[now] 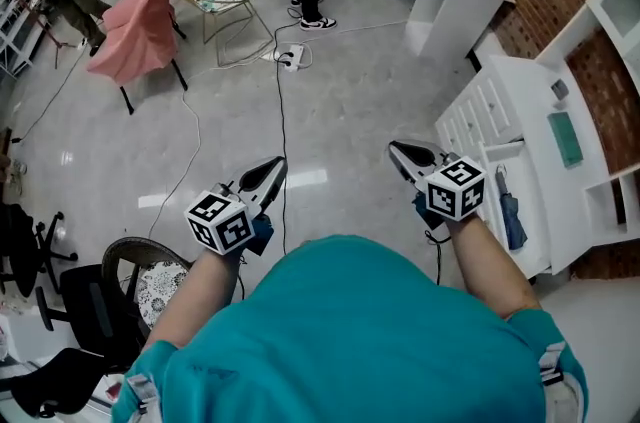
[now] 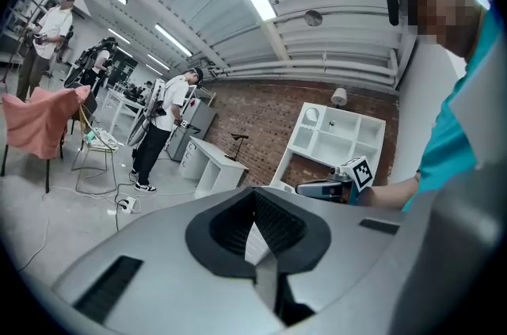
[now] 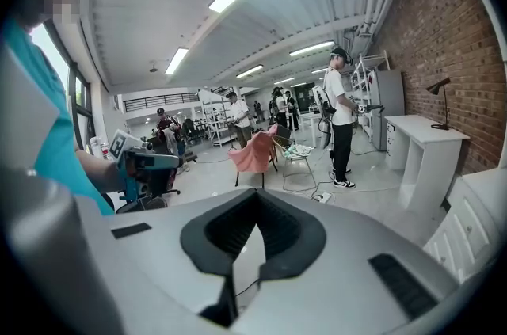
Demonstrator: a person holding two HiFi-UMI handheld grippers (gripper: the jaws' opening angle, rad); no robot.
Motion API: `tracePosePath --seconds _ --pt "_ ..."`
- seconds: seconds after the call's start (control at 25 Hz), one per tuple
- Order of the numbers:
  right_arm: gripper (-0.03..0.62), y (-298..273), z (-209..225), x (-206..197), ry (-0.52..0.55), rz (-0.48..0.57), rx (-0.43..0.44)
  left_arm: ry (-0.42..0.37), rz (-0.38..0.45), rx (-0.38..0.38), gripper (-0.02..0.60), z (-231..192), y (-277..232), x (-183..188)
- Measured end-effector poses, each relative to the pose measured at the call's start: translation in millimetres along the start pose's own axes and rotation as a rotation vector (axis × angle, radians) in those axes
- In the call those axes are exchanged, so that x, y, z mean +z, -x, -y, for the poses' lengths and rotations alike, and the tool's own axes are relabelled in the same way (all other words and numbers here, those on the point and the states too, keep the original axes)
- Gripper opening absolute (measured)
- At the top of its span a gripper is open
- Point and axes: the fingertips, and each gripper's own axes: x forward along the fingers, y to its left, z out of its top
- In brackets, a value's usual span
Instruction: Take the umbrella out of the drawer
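Umbrella [image 1: 511,214] lies in open drawer [image 1: 534,199] just right of right gripper [image 1: 398,151]; it and left gripper [image 1: 276,168] both closed, empty.

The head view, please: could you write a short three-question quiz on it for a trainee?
1. True or false: the umbrella lies in the open drawer of the white cabinet.
2. The left gripper and the right gripper hold: A) the umbrella; B) a cable; C) nothing.
3. Fill in: the cloth at the upper left is ____.
Key: 1 true; 2 C; 3 pink.
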Motion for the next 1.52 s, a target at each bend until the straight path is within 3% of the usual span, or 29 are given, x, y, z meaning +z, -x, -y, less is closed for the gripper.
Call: tracePosePath --seconds 0.6,1.0,1.16,1.36,1.52 --pt "0.021 -61 10 32 0.035 -0.010 0.047 -0.007 0.029 0.058 0.014 -56 8 22" --pt "0.020 -55 97 25 0.048 -0.031 0.145 -0.014 0.045 0.182 0.014 -54 -64 14" --pt "0.020 -43 143 19 0.056 -0.073 0.212 0.053 0.119 0.244 0.014 -40 -108 19" --pt "0.021 -38 177 19 0.068 -0.082 0.223 0.096 0.125 0.253 0.014 -26 -144 12" --pt "0.021 -36 182 17 0.041 -0.058 0.196 0.086 0.074 0.230 0.014 -25 -153 2"
